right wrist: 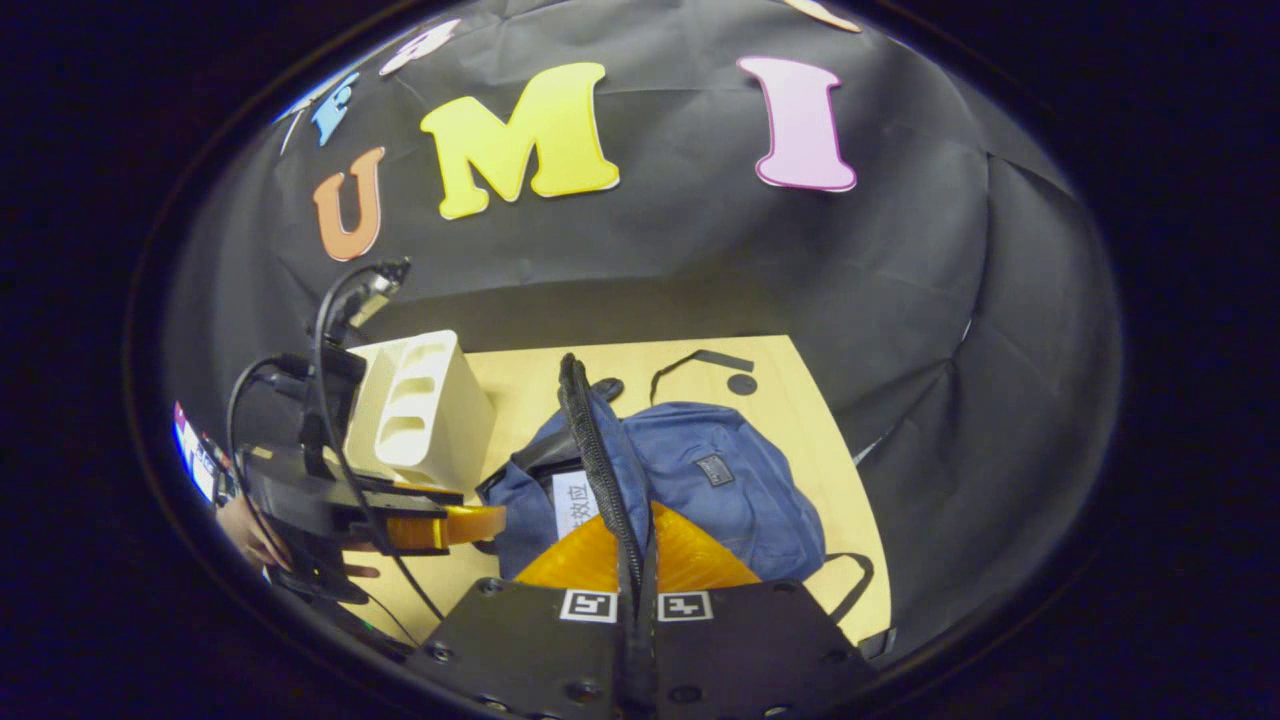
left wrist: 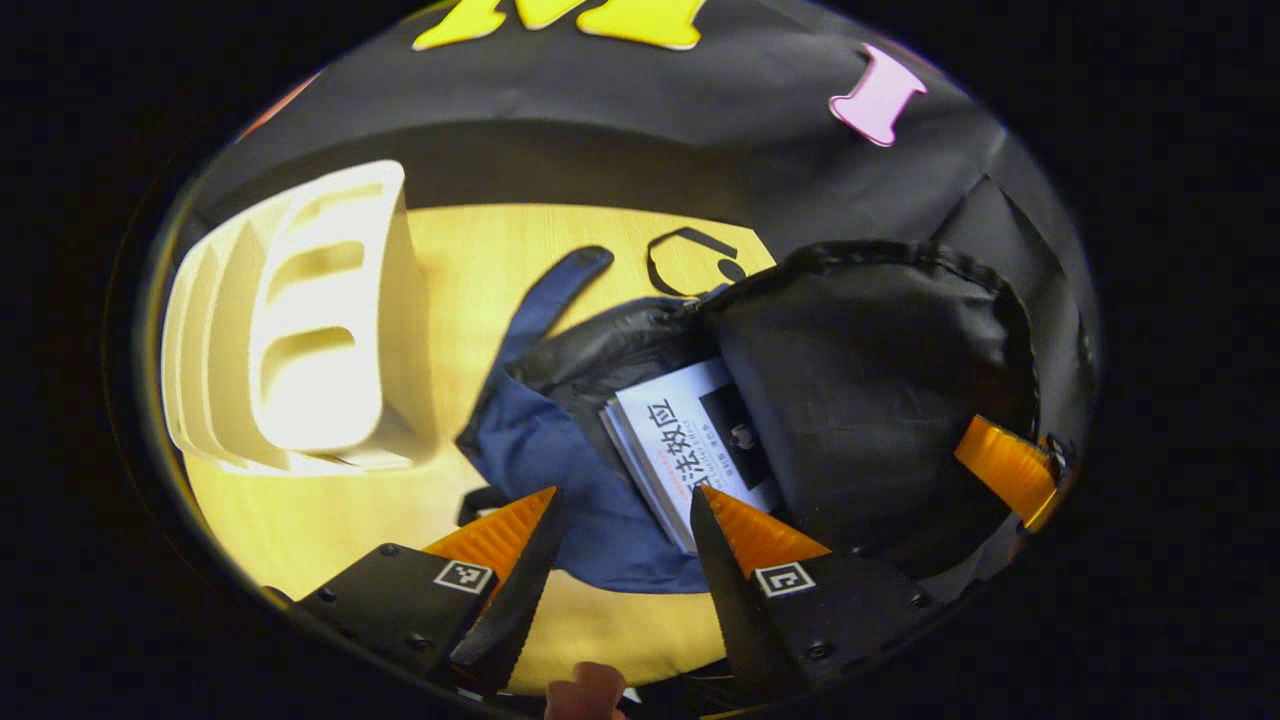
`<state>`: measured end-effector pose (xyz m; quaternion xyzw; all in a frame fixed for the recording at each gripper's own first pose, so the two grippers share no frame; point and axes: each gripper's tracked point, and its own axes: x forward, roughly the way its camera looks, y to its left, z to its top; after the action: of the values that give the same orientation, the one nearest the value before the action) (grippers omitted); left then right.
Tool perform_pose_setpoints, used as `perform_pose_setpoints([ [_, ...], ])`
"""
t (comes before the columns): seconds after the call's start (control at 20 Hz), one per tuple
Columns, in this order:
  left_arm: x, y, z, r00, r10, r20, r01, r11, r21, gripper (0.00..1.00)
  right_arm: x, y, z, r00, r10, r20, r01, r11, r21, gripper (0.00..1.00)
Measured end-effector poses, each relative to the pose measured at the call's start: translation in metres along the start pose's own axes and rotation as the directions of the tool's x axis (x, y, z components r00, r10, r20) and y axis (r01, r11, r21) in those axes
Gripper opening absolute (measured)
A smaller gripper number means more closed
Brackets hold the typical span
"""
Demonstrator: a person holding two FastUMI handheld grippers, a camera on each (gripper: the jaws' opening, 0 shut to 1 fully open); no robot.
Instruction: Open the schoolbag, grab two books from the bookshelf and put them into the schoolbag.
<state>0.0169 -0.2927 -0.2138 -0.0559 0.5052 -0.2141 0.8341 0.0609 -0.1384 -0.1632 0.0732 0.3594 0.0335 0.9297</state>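
Observation:
The blue schoolbag [right wrist: 720, 480] lies open on the wooden table [right wrist: 800, 400]. My right gripper [right wrist: 638, 545] is shut on the black zip edge of the bag's flap [right wrist: 590, 430] and holds it up. In the left gripper view that lifted flap [left wrist: 880, 370] shows its black lining, and the right gripper's finger [left wrist: 1005, 465] sits at its right edge. A white book [left wrist: 690, 440] lies inside the bag's mouth. My left gripper [left wrist: 625, 500] hovers open just in front of the book, with nothing between its fingers. The white bookshelf [left wrist: 310, 320] stands to the left of the bag.
A blue shoulder strap [left wrist: 545, 300] and a thin black strap loop [left wrist: 690, 260] lie on the table behind the bag. The black booth wall closes in at the back and the right. A hand [right wrist: 250, 540] holds the left gripper [right wrist: 470, 525] beside the bookshelf [right wrist: 420, 420].

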Motion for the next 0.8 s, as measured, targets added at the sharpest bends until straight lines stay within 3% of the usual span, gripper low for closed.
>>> perform_pose_setpoints([
  [0.4,-0.089,0.039,0.002,0.99,0.112,0.083,-0.12,0.988,0.1,0.8,0.001,0.037,-0.014,1.0,0.02,0.014,-0.019,0.999,-0.039,0.01],
  [0.55,-0.127,0.061,-0.002,0.978,0.174,0.114,-0.189,0.972,0.137,0.8,0.001,0.061,-0.023,0.997,0.072,0.011,-0.071,0.997,-0.042,0.11],
  [0.65,-0.15,0.081,0.002,0.96,0.229,0.159,-0.253,0.956,0.15,0.8,-0.003,0.076,-0.024,0.994,0.105,0.023,-0.104,0.994,-0.033,0.28],
  [0.75,-0.172,0.097,0.011,0.932,0.265,0.248,-0.297,0.949,0.101,0.79,-0.011,0.092,-0.012,0.987,0.141,0.077,-0.138,0.99,-0.04,0.5],
  [0.8,-0.183,0.103,0.017,0.917,0.273,0.29,-0.302,0.951,0.059,0.79,-0.017,0.1,-0.003,0.982,0.152,0.112,-0.147,0.988,-0.05,0.67],
])
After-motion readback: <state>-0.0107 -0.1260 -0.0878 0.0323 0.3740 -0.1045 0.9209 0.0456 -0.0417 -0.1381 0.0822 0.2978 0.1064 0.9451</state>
